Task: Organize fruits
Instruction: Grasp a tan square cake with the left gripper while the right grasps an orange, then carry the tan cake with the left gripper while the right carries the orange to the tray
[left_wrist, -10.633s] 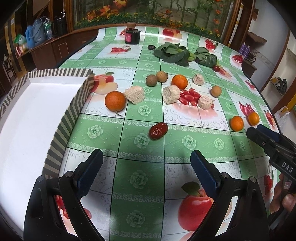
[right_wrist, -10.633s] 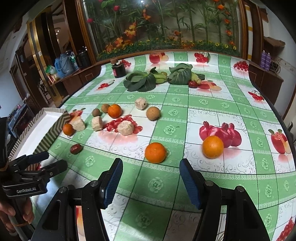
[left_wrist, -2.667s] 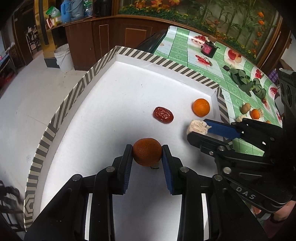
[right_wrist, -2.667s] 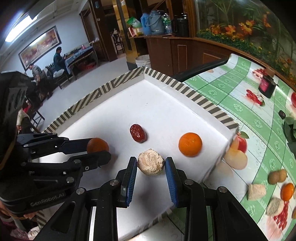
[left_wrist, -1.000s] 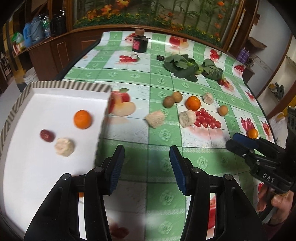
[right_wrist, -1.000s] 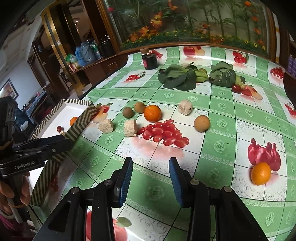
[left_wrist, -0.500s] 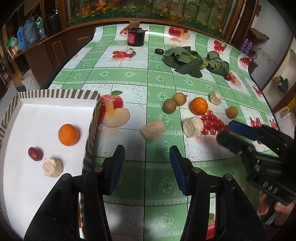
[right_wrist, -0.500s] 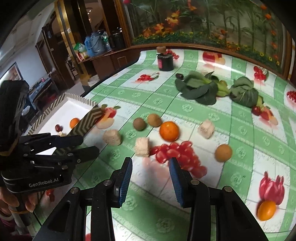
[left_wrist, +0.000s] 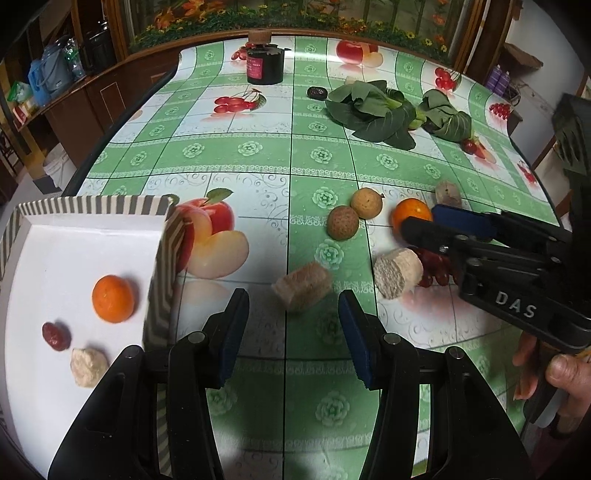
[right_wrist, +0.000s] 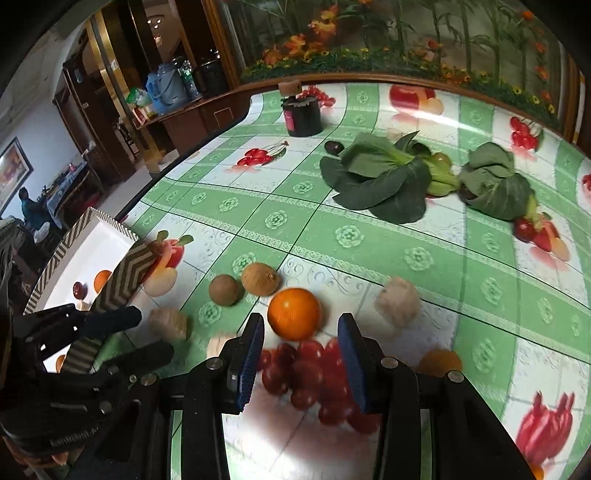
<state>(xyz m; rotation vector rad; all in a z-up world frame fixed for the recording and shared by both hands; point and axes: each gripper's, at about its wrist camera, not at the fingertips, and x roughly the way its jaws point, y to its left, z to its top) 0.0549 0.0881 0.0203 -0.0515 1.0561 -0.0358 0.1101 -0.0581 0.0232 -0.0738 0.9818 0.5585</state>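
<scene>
A: How are the two grabs being lined up?

B: The left gripper (left_wrist: 293, 325), spread and empty, is being centred on the beige chunk (left_wrist: 302, 286) beside the tray (left_wrist: 92, 206); the right gripper (right_wrist: 301, 356), likewise spread, on the orange (right_wrist: 294, 313). Each should be straddled fully before squeezing.

The tabletop (left_wrist: 236, 155) wears a glossy printed oilcloth that looks like vinyl, catching window glare. The tray (left_wrist: 66, 243) has a smooth matt white floor and striped walls, perhaps card or thin plastic. Inside it, the orange (left_wrist: 112, 298) shows dimpled, slightly shiny peel, and the red date (left_wrist: 56, 335) a wrinkled gloss. On the cloth, the pale beige chunk (left_wrist: 302, 286) looks rough and fibrous. The left hand-held gripper (left_wrist: 291, 328) is matt black plastic with blue rubbery pads (left_wrist: 232, 334) and small metal screws. The leafy greens (right_wrist: 380, 181) look smooth and waxy.
</scene>
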